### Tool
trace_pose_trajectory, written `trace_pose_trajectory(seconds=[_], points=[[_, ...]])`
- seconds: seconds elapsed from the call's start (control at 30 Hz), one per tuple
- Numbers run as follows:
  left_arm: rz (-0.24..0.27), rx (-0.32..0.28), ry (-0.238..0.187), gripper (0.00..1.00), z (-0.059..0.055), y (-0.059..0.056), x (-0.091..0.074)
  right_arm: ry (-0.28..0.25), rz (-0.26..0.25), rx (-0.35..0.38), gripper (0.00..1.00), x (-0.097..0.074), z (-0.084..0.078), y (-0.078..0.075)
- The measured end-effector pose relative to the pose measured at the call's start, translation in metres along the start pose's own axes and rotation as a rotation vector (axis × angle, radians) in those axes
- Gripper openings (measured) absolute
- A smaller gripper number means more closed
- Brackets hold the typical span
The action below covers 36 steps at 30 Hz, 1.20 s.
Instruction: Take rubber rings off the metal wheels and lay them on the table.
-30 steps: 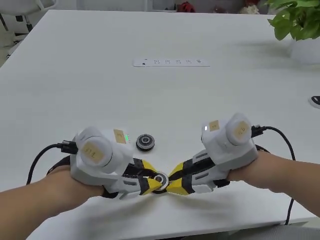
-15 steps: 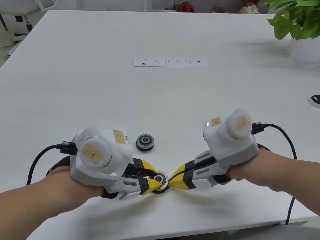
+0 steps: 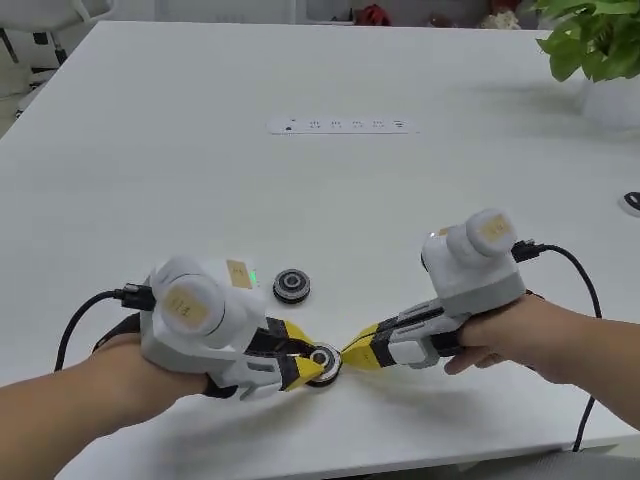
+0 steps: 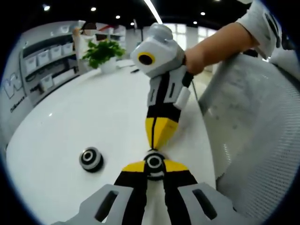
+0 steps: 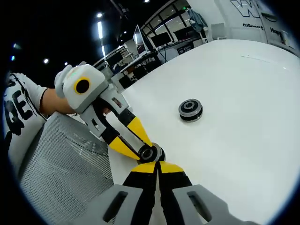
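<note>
Two wheels: one [image 3: 291, 284] lies free on the surface [image 3: 330, 200]; the other [image 4: 154, 161] is clamped near the front edge in the left tongs [image 3: 313, 364]. The right tongs [image 3: 356, 358] are closed, tips at its rim. The rubber ring [image 5: 159, 151] likely stretches and the metal stays rigid, so pinch the ring's outer edge.

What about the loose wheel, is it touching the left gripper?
Apart. The left gripper view shows bare table between the loose wheel and the left gripper, which is shut on another wheel.

Large "W" on far wall [image 4: 12, 85], partial black letters on white sleeve [image 5: 18, 110]
</note>
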<state>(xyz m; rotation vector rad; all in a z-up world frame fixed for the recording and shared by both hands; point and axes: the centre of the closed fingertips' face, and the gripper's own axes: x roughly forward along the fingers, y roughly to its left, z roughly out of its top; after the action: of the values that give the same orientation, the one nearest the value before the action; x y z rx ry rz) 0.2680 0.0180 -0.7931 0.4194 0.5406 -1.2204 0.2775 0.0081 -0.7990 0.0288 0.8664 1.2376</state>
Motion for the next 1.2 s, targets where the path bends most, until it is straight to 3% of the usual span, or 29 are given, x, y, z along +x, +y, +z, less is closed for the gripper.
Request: trace_pose_trajectory(seconds=[1.2], points=[[0.011,0.013,0.042,0.12,-0.001,-0.002,0.0,-0.005,0.042,0.017,0.0,0.004,0.002,0.015]])
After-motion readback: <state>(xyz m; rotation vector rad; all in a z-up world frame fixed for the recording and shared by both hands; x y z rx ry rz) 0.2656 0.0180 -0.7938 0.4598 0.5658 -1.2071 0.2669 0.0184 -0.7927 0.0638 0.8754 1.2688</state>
